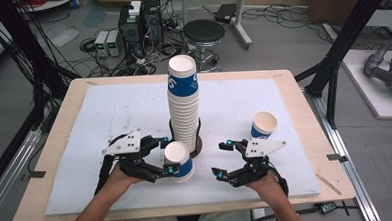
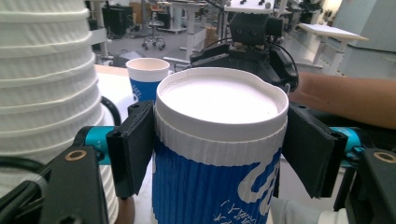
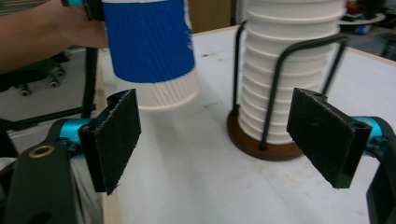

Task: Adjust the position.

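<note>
A blue-and-white ribbed paper cup (image 1: 178, 161), upright with its empty white inside showing, sits clamped between the two pads of the left claw (image 1: 167, 155), lifted clear of the desk (image 1: 85, 145). Just beyond that claw stands a tall stack of matching cups (image 1: 183, 103) in a black wire holder on a round brown base.

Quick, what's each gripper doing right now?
Left gripper: closed on a blue paper cup, held off the table.
Right gripper: open, fingers empty.
</note>
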Available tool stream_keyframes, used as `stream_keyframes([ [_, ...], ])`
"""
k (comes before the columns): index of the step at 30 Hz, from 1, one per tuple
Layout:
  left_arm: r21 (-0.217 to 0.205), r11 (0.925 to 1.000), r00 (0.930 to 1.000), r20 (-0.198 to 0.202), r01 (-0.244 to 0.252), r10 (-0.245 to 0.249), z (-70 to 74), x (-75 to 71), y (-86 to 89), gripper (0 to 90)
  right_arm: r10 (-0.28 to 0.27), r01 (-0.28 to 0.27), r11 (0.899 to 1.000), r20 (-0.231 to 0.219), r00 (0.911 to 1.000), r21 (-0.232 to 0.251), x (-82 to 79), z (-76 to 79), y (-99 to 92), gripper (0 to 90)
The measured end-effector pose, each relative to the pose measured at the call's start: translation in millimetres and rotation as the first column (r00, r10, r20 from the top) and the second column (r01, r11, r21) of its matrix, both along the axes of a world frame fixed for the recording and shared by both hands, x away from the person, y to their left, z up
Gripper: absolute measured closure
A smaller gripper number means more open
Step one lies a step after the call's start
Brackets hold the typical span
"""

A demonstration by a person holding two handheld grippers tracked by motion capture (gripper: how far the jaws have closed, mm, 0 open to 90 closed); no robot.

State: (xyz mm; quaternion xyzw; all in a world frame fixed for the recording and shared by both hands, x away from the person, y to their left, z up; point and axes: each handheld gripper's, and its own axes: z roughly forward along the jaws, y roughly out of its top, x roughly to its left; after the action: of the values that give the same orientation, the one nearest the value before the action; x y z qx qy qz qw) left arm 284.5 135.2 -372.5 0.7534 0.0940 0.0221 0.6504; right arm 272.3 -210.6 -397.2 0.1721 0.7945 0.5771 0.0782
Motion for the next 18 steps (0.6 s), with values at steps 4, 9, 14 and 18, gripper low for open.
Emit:
stream_keyframes([
  [4,-0.011,0.9999,0.9999,0.005,0.01,-0.01,0.2,-0.5,-3.3,29.5,0.055,-0.055,0.998,-0.007,0.9985,-0.009,0.2,-1.7,12.9,18.1],
  [9,-0.018,0.9993,0.9994,0.01,0.032,-0.032,1.3,-2.2,-6.8,29.5,0.115,-0.115,0.993,-0.011,0.9933,-0.004,1.2,-4.2,27.4,18.0],
  [14,-0.015,0.998,0.9981,0.01,0.061,-0.061,1.5,-4.7,-11.5,29.6,0.173,-0.173,0.985,-0.017,0.9848,0.018,0.0,-5.3,39.1,18.0],
  [18,-0.025,0.9971,0.9974,0.013,0.071,-0.071,2.2,-5.4,-13.5,29.6,0.209,-0.208,0.978,-0.02,0.9778,0.017,-0.4,-6.4,48.2,18.0],
])
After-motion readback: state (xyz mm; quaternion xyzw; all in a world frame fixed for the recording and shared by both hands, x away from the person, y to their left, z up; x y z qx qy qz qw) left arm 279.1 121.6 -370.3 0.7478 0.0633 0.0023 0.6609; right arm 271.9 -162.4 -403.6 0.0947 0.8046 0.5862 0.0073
